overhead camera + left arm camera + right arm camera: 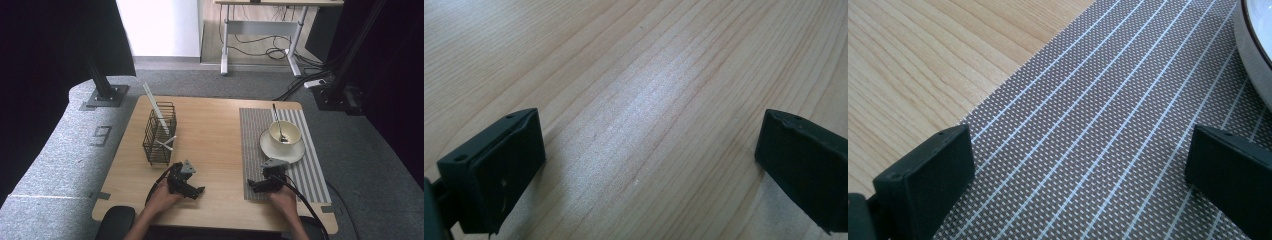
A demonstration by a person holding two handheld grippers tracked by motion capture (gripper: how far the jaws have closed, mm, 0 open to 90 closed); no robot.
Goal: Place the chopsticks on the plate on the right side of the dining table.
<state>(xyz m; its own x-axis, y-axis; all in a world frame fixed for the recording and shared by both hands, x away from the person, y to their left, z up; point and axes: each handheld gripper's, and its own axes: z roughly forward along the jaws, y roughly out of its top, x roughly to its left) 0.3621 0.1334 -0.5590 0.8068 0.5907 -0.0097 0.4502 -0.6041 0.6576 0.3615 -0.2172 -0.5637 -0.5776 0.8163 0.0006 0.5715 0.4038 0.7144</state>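
Observation:
My left gripper (pixel 199 190) rests low over the bare wooden table (pixel 210 135), held by a hand at the near edge. Its jaws stand wide apart in the left gripper view (pixel 649 165) with only wood grain between them. My right gripper (pixel 251 186) sits over the near left corner of the striped placemat (pixel 310 172). In the right gripper view (pixel 1078 175) its jaws are open over the placemat (pixel 1108 130) with nothing in them. The saucer's (pixel 1255 55) rim shows at the upper right.
A cream cup (pixel 285 133) with a spoon (pixel 277 122) stands on a white saucer (pixel 281 150) on the placemat. A black wire basket (pixel 159 134) holding white sticks stands at the table's left. Black frame posts and a desk stand beyond the table.

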